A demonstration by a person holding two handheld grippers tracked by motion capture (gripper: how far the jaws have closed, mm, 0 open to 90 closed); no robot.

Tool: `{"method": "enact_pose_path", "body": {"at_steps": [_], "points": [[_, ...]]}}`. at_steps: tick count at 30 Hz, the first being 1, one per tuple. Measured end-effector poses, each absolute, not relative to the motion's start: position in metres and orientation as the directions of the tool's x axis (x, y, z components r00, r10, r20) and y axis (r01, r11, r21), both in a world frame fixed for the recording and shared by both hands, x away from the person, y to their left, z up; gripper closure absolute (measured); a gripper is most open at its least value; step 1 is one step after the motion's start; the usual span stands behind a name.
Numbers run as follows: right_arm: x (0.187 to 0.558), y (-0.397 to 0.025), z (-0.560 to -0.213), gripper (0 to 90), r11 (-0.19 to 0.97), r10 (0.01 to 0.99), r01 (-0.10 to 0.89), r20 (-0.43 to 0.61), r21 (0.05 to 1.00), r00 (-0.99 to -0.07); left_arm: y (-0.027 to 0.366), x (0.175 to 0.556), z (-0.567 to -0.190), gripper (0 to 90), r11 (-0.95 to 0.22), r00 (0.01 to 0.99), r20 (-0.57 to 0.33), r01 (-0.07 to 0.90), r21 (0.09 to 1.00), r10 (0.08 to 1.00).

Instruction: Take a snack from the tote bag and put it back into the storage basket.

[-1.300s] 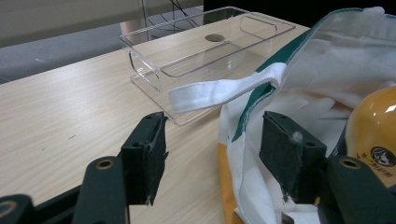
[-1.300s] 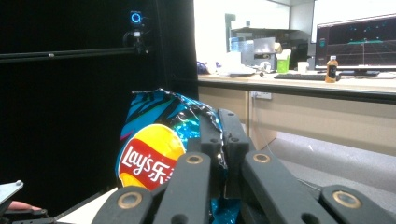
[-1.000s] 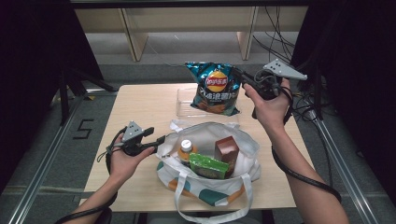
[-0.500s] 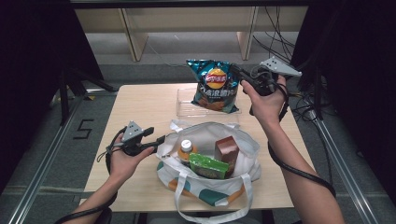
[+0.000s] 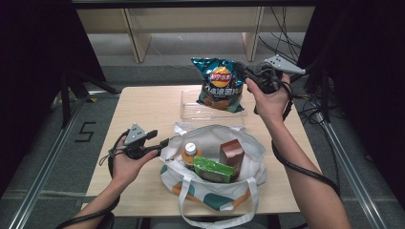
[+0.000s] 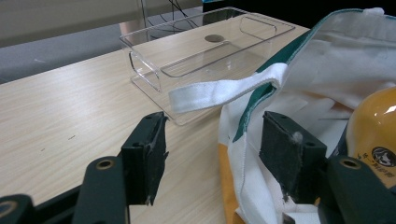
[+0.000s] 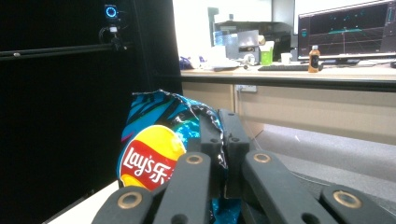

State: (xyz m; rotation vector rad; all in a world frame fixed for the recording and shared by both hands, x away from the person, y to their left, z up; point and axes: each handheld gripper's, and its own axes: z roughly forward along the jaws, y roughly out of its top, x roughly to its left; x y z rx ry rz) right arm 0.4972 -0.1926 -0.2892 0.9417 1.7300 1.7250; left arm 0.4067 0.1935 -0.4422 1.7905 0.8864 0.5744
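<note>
Upper centre of the high view, the right claw (image 5: 244,76) pinches the chip bag (image 5: 218,85) above the clear tray (image 5: 188,102). The left claw (image 5: 162,143), parted, straddles the tote bag (image 5: 239,179) rim, where a bottle (image 5: 189,151), box and green packet crowd inside.

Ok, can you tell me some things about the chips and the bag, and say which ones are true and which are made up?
1. The right tool is shut on the chip bag. True.
2. The chip bag lies inside the tote bag. False: it is held up above the clear tray.
3. The left tool is open at the tote bag's rim. True.
4. The clear tray is full of snacks. False: nothing lies in it.
5. An orange bottle stands in the tote bag. True.
</note>
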Motion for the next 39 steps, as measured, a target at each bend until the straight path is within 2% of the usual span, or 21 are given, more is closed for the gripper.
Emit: {"method": "enact_pose_path", "body": {"at_steps": [7, 39], "points": [[0.504, -0.19, -0.293, 90.0, -0.074, 0.778, 0.134, 0.142, 0.988, -0.612, 0.194, 0.407, -0.442, 39.9, -0.217, 0.617, -0.02, 0.306, 0.927, 0.787], [0.539, -0.185, -0.307, 90.0, -0.068, 0.815, 0.17, 0.153, 0.983, -0.56, 0.194, 0.407, -0.443, 39.8, -0.214, 0.617, -0.023, 0.308, 0.927, 0.787]]}}
